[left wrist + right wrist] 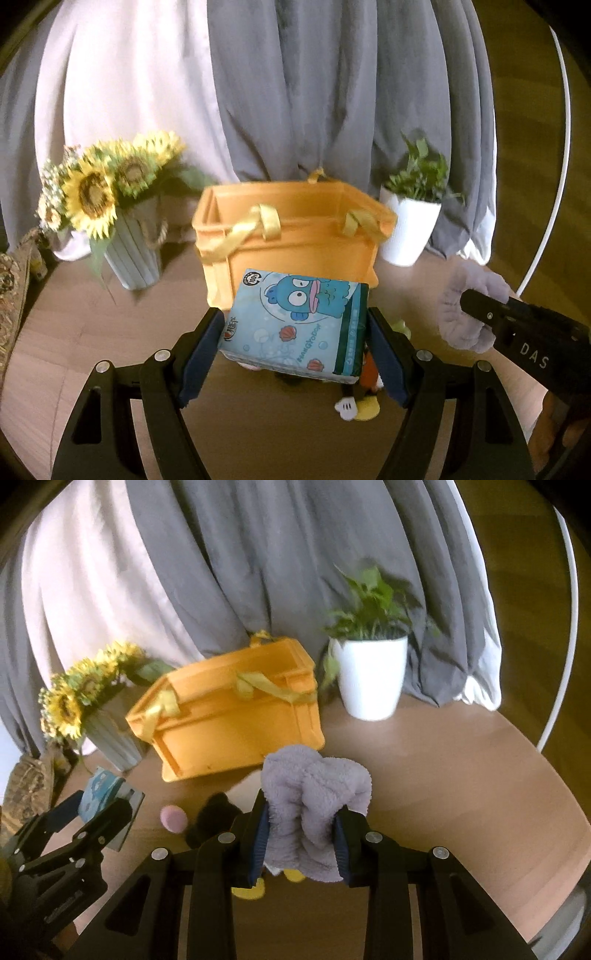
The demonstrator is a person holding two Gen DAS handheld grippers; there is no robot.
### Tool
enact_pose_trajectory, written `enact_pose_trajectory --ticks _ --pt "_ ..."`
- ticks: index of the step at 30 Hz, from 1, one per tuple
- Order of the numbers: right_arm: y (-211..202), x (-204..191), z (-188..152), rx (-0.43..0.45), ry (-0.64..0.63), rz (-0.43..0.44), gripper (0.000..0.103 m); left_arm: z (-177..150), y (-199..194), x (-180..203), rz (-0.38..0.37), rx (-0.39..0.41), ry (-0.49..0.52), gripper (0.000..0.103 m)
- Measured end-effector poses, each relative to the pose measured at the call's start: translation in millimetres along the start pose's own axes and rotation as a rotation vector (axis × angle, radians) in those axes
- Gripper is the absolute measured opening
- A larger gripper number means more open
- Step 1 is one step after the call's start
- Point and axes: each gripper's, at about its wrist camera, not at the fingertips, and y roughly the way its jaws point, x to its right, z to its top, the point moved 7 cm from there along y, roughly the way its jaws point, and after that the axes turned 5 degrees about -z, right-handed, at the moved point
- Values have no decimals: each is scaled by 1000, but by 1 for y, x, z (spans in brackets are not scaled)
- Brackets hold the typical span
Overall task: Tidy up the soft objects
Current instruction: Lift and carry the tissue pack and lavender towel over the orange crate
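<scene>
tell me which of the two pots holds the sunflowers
The ribbed grey-green vase left of the orange bin; the smooth white pot holds a leafy green plant.

Behind your work, grey curtains [332,103] hung in heavy folds, with a pale pinkish-white drape [122,92] to their left catching soft daylight. You had a round wooden bench [443,775], light brown and edged by a white rim [570,627]. A bunch of sunflowers [96,188] stood in a ribbed pale vase [133,254] at the left, and a leafy green plant [369,605] in a white pot [371,675] at the right. At the far left edge lay what looked like patterned fabric [11,295], too blurred to identify.
</scene>
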Motion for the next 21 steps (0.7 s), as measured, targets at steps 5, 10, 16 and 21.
enact_pose_trajectory --ticks 5,10,16,21 --pt "-7 -9 18 47 -12 26 32 19 -10 -5 18 55 -3 76" --pt "-10 -20 34 82 -21 56 32 36 -15 -11 37 95 1 76" --pt "-10 -30 48 114 -32 84 32 53 -20 -16 34 136 0 76" --pt "-11 -41 56 138 -38 108 32 68 -22 -20 37 171 5 76"
